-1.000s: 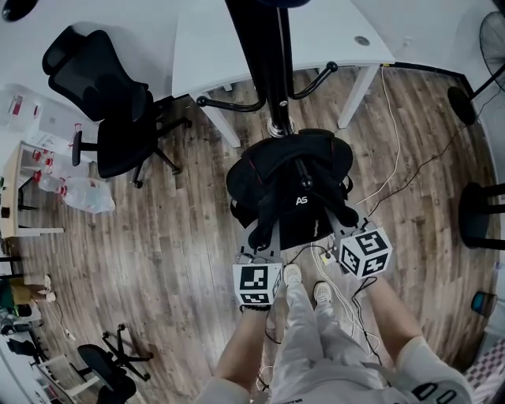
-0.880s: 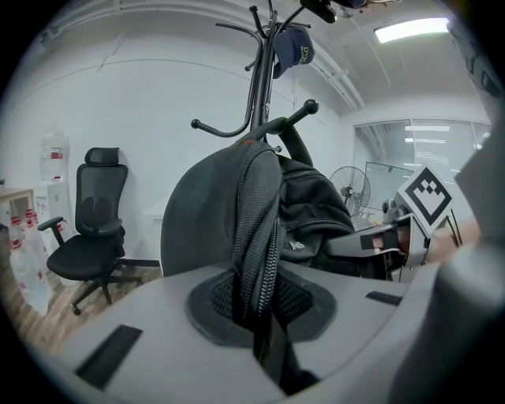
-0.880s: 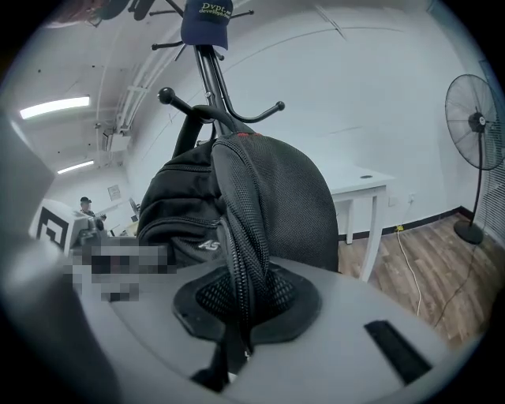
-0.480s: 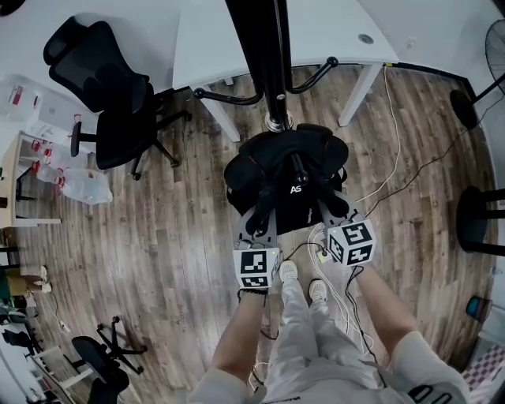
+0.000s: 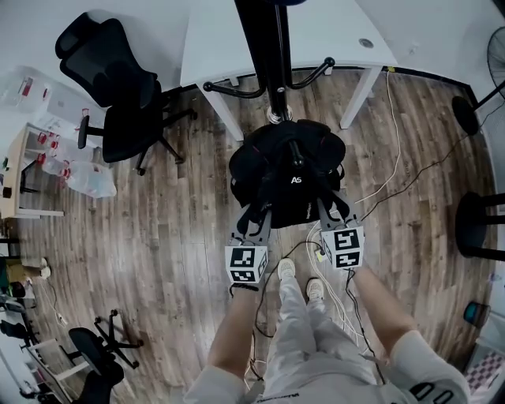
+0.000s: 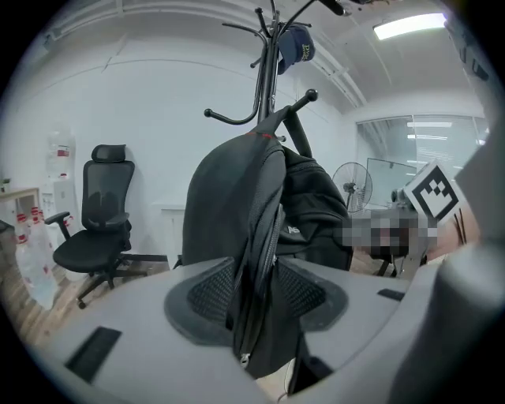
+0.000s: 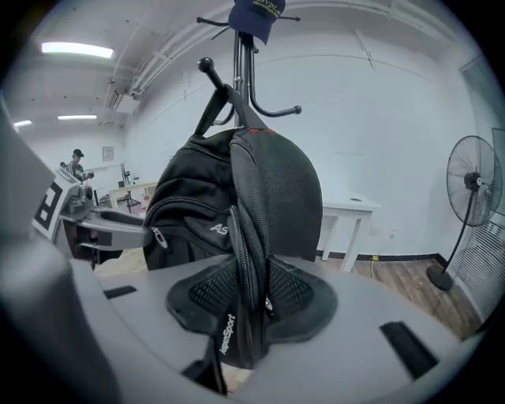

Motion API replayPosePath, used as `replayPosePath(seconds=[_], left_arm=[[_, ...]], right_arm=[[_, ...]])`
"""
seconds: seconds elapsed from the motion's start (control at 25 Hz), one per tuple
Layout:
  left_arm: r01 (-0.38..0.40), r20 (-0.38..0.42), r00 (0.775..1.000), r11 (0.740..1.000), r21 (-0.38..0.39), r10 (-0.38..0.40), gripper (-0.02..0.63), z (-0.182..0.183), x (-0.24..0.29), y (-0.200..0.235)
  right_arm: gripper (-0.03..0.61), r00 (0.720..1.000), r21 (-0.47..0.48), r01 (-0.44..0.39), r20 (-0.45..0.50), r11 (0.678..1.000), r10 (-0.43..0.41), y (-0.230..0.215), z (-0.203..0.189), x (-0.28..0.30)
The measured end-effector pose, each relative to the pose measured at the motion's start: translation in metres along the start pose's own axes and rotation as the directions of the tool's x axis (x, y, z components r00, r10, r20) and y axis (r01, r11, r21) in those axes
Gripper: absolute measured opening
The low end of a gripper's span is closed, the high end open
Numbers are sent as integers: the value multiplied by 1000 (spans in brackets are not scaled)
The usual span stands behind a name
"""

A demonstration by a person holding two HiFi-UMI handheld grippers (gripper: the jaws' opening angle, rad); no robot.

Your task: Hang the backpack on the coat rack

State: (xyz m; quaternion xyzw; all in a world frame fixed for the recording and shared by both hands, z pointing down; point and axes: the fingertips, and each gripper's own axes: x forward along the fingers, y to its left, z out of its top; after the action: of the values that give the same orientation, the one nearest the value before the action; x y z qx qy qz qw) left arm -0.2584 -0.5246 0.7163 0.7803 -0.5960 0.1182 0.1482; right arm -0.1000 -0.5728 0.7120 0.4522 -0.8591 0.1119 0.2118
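The black backpack (image 5: 288, 170) hangs against the black coat rack (image 5: 264, 47), its top loop over a hook in the left gripper view (image 6: 304, 99). My left gripper (image 5: 254, 229) has just been opening its jaws. A shoulder strap (image 6: 254, 316) still runs between its pads (image 6: 205, 288), which stand a little apart from it. My right gripper (image 5: 335, 213) is shut on the other strap (image 7: 237, 331), pads pinching it. A dark blue cap (image 7: 256, 14) tops the rack. Both grippers sit just below the bag, near my feet.
A white table (image 5: 221, 39) stands behind the rack. A black office chair (image 5: 118, 95) and a plastic bag (image 5: 87, 177) are at the left. Cables (image 5: 394, 158) trail over the wood floor at the right, and a standing fan (image 7: 473, 189) stands there.
The backpack and both grippers have shifted closer to the rack's pole and sunk a little. The right gripper's marker cube has rolled to face the camera more squarely.
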Motion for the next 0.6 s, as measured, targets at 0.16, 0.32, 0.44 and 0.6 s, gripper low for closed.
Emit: replayPosePath(seconds=[0.16, 0.32, 0.44, 0.6], left_arm=[[-47, 8, 999, 999, 4, 47, 163, 0, -33, -8], [-71, 77, 995, 997, 9, 71, 161, 27, -77, -35], [-86, 126, 989, 995, 46, 80, 140, 54, -113, -67], [-120, 129, 986, 988, 94, 108, 24, 71, -158, -107]], right_arm=[[101, 1000, 19, -17, 14, 1000, 17, -2, -7, -34], [101, 997, 58, -56, 60, 997, 52, 0, -6, -95], [66, 988, 104, -86, 138, 991, 71, -3, 10, -150], [37, 981, 129, -117, 169, 985, 94, 0, 8, -213]])
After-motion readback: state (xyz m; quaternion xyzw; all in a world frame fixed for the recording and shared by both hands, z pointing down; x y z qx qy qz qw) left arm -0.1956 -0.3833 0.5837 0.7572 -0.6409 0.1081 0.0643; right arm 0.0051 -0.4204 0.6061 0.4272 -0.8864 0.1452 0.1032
